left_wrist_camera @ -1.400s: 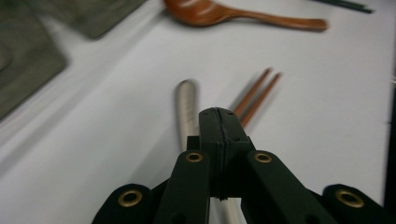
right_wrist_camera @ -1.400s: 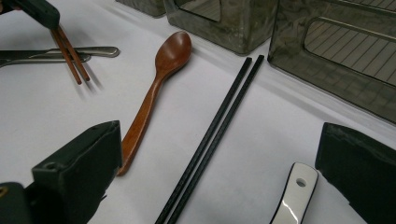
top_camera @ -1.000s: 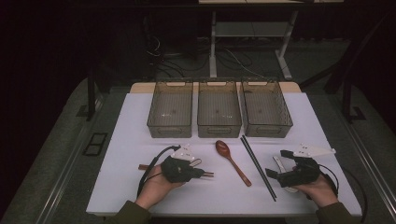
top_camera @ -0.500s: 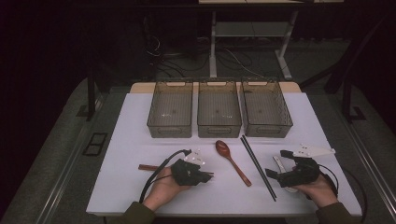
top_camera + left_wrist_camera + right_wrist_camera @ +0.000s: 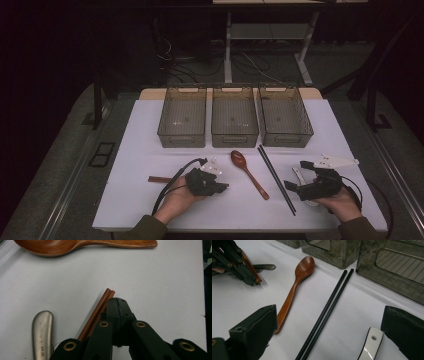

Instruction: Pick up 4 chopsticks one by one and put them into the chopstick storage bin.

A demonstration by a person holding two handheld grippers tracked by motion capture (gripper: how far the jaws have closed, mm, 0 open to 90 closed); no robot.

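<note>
My left gripper (image 5: 117, 301) is shut and rests low on the white table, pointing right. A pair of brown chopsticks (image 5: 98, 308) lies alongside and partly under its left jaw, not between the pads. A metal spoon handle (image 5: 42, 332) lies beside them. My right gripper (image 5: 329, 340) stands open at the front right. A white spoon handle (image 5: 370, 345) and the near ends of two black chopsticks (image 5: 329, 307) lie between its jaws, untouched. A wooden spoon (image 5: 247, 172) lies between the two hands.
Three smoky plastic bins (image 5: 181, 140) (image 5: 235, 139) (image 5: 287, 137) stand side by side at the back of the white tabletop (image 5: 145, 150). The table's front edge runs just under both forearms. Dark floor and table legs lie beyond.
My left gripper has slid to the right and a little lower along the brown chopsticks, uncovering more of their left end. The right gripper has stayed put.
</note>
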